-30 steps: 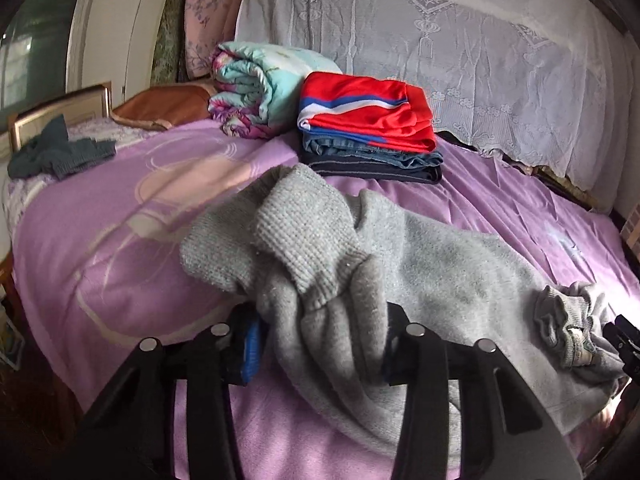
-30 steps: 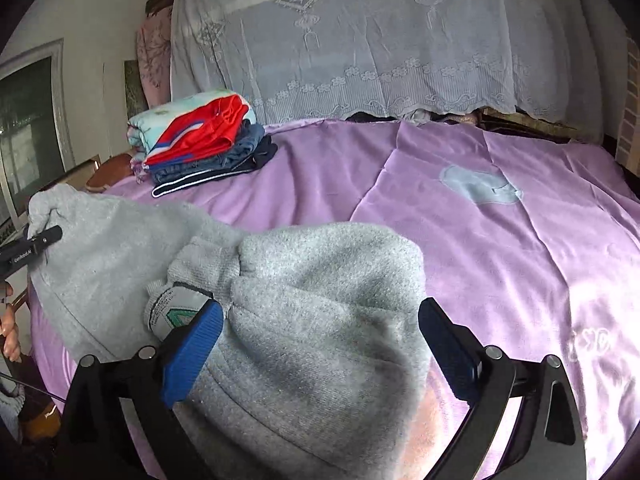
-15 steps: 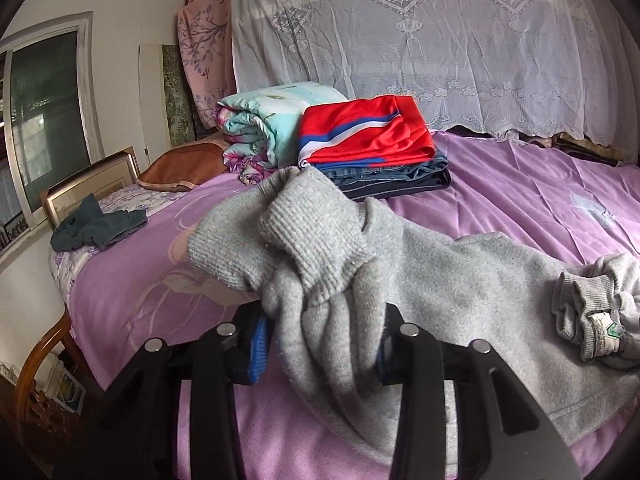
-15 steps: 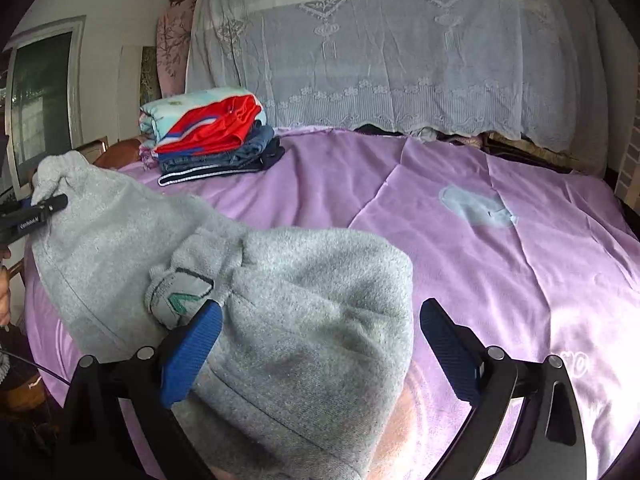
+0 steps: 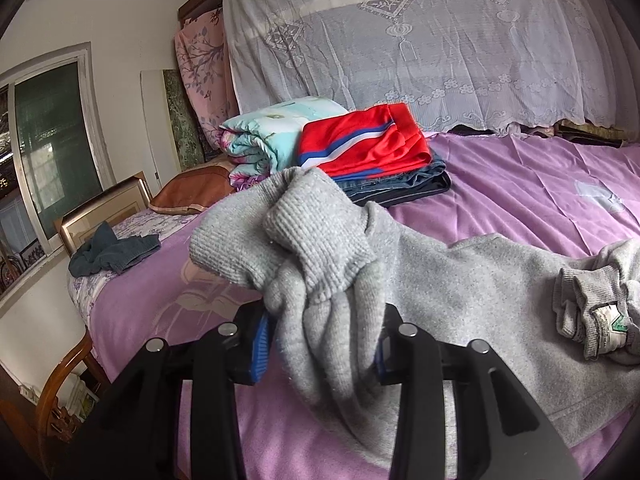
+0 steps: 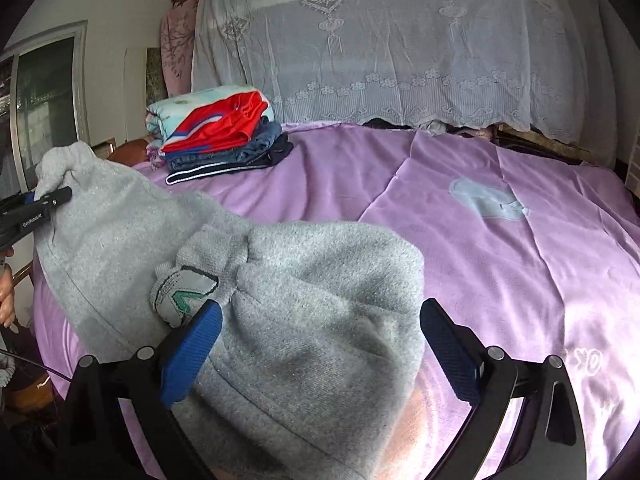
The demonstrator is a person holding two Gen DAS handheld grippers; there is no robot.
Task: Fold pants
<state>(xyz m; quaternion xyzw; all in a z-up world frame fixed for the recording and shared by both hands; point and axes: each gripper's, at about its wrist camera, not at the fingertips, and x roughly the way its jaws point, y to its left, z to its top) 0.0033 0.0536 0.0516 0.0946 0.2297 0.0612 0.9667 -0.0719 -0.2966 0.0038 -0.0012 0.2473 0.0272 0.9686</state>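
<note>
1. The grey sweatpants (image 5: pixel 460 280) are thick fleece, so I'd guess soft, floppy and a bit heavy. They sag between my two grippers over the purple bedspread (image 5: pixel 540 184) and won't hold any shape by themselves.
2. Best places to grab look like the ribbed cuffs (image 5: pixel 320 248) and the waistband (image 6: pixel 188 288) with the label. Those bunch up thick, so the pads shouldn't slip.
3. Left gripper (image 5: pixel 320 344): jaws pinched in tight on the leg fabric just below the cuffs, which stick up right ahead of the fingers.
4. Right gripper (image 6: pixel 320 344): jaws spread wide, with the waist end heaped between them. I can't tell whether it's really gripping or the cloth just rests there.
5. Versus a second ago: my left end has lifted, with the camera tipping up to show more wall and window. The right side has barely changed.
6. Further ahead of both grippers sits the folded clothes stack (image 5: pixel 372 160), well apart from the pants.
</note>
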